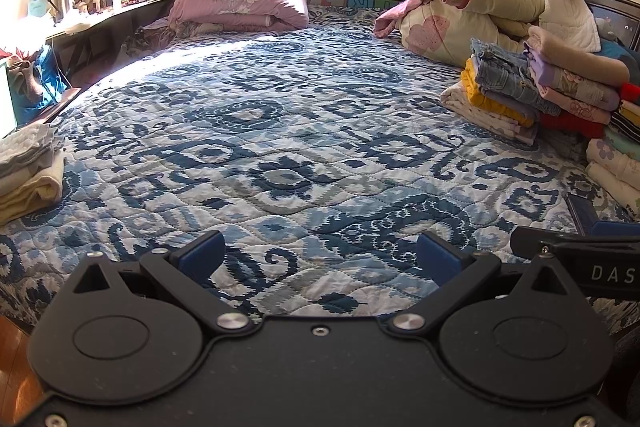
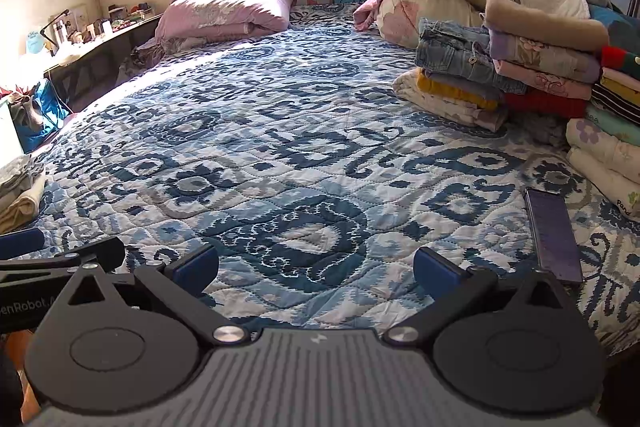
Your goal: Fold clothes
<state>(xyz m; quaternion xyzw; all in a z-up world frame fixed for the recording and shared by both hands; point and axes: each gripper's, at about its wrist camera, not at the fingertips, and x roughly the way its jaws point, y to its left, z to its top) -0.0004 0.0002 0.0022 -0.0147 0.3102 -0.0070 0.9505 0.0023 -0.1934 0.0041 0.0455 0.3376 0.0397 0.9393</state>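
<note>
both grippers' fingers [image 1: 202, 255] gape over the quilted, swirl-patterned bedspread [image 1: 280, 131].

two grippers [image 1: 320, 259] [image 2: 316, 267], one quilted bed [image 1: 280, 131], one pink pillow [image 1: 240, 3] far left, one phone [image 2: 554, 235] near right, one small folded stack [image 1: 28, 171] near left.

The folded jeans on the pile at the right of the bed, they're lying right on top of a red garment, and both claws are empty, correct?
Not quite: in the right wrist view the folded jeans lie on a lavender layer above a yellow garment; the red garment sits beside them. Both claws are empty.
</note>
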